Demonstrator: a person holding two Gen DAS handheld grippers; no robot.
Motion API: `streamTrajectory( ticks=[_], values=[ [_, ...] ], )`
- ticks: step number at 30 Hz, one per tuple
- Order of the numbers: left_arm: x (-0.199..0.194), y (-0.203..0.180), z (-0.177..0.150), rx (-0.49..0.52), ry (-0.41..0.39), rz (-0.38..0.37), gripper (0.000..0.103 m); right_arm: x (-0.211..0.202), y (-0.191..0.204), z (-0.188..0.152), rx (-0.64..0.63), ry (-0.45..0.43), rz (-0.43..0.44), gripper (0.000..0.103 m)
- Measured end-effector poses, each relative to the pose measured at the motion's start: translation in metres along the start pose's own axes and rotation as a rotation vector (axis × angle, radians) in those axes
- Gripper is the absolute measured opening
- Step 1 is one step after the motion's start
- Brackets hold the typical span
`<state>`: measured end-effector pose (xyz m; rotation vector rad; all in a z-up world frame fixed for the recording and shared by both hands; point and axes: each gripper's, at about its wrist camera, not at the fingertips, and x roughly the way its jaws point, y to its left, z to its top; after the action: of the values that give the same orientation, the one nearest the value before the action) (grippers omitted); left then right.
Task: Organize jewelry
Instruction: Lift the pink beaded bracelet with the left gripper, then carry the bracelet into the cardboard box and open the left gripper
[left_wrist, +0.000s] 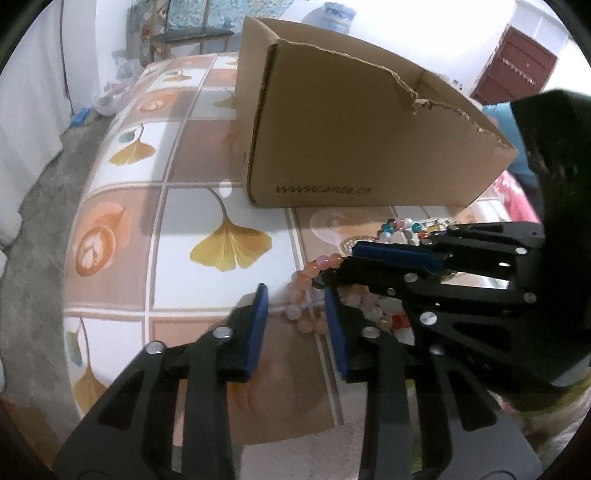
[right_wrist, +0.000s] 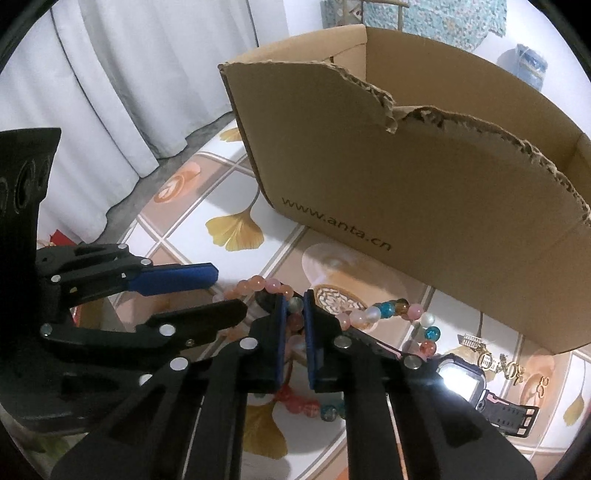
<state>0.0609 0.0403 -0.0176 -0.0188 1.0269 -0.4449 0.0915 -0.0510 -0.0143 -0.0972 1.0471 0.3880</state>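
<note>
The pink bead bracelet (right_wrist: 258, 286) lies on the counter (left_wrist: 192, 206) in front of the cardboard box (right_wrist: 424, 192). It looks light, limp and slippery, so pinching across the strand suits it best. The right gripper (right_wrist: 294, 321) has its jaws nearly closed on beads of that strand; the left gripper (left_wrist: 295, 306) stands parted around it, not pressing. I count two bead bracelets, the second multicoloured (right_wrist: 391, 312), one watch (right_wrist: 480, 387) and some gold trinkets (right_wrist: 491, 360).

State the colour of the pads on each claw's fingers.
Blue pads on black fingers; clearest in the right wrist view.
</note>
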Motion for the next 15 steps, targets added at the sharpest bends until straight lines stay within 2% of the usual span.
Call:
streamTrajectory(
  ticks=[2, 6, 9, 15],
  values=[
    [0.002, -0.002, 0.001, 0.014, -0.004, 0.023, 0.009, -0.003, -0.001, -0.002, -0.004, -0.006, -0.001, 0.009],
    [0.001, -0.003, -0.002, 0.025, -0.027, 0.037, 0.009, -0.008, -0.001, -0.004, 0.006, -0.031, -0.002, 0.009],
    [-0.007, -0.004, -0.004, 0.018, -0.049, 0.022, 0.009, -0.017, -0.002, -0.005, 0.02, -0.056, 0.002, 0.009],
    [-0.051, -0.016, 0.001, 0.035, -0.137, 0.019, 0.009, -0.061, 0.002, -0.004, 0.039, -0.149, 0.021, 0.009]
  ],
)
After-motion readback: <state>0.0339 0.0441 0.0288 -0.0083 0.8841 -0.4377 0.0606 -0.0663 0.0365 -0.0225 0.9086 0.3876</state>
